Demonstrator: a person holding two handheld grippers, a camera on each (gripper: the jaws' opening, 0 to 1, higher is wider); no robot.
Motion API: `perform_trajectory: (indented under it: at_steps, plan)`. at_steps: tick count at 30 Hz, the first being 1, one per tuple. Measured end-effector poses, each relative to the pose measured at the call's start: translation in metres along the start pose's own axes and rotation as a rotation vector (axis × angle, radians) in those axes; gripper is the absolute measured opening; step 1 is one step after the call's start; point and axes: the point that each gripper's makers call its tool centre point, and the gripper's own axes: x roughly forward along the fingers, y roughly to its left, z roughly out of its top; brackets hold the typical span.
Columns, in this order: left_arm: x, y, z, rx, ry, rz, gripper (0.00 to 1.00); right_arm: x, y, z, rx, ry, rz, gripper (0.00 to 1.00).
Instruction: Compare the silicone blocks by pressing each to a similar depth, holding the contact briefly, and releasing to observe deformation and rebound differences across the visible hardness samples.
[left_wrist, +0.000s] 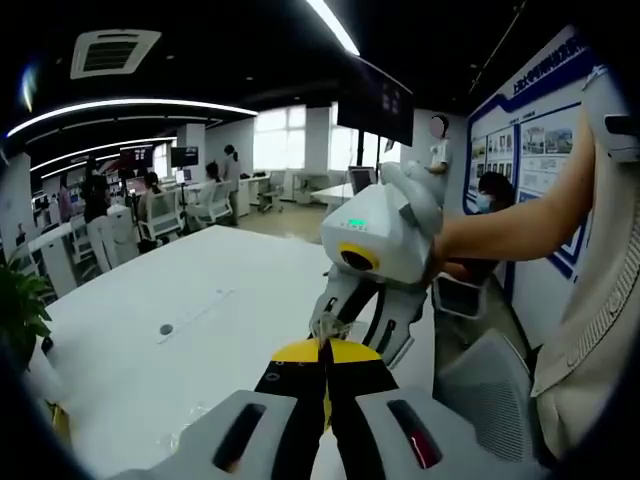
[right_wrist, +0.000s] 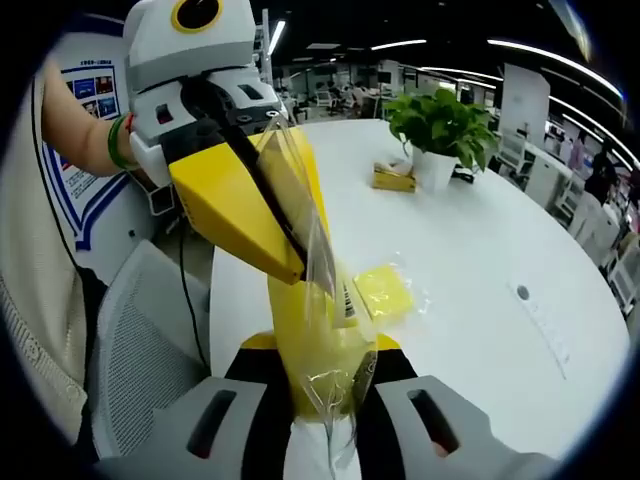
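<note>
Tools meet mid-frame: we see our right tool (right_wrist: 325, 400) and left tool (right_wrist: 290, 262) both clamped on a clear bag (right_wrist: 318, 300); yellow block (right_wrist: 383, 291) on the bench (right_wrist: 480, 290).

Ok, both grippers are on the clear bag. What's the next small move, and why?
Probably ease the grippers apart to open the clear bag: left gripper and right gripper both pinch it, and the yellow block on the table looks still wrapped.

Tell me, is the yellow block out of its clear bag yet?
Not yet. In the right gripper view the clear bag wraps one yellow block, pinched by both grippers. Another yellow block lies bagged on the white table.
</note>
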Motion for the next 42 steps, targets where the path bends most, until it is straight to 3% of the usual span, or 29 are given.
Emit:
perform_trajectory:
  at_steps: [23, 32, 42]
  plan:
    - [-0.006, -0.003, 0.001, 0.003, 0.012, -0.003, 0.0, 0.001, 0.007, 0.003, -0.025, -0.011, 0.014, 0.14]
    - [-0.004, -0.002, 0.0, -0.032, 0.034, 0.008, 0.0, 0.001, 0.004, 0.001, -0.02, -0.017, 0.002, 0.17]
    - [-0.004, -0.002, 0.009, -0.069, 0.009, 0.029, 0.0, -0.006, 0.0, 0.007, -0.034, -0.052, -0.015, 0.2]
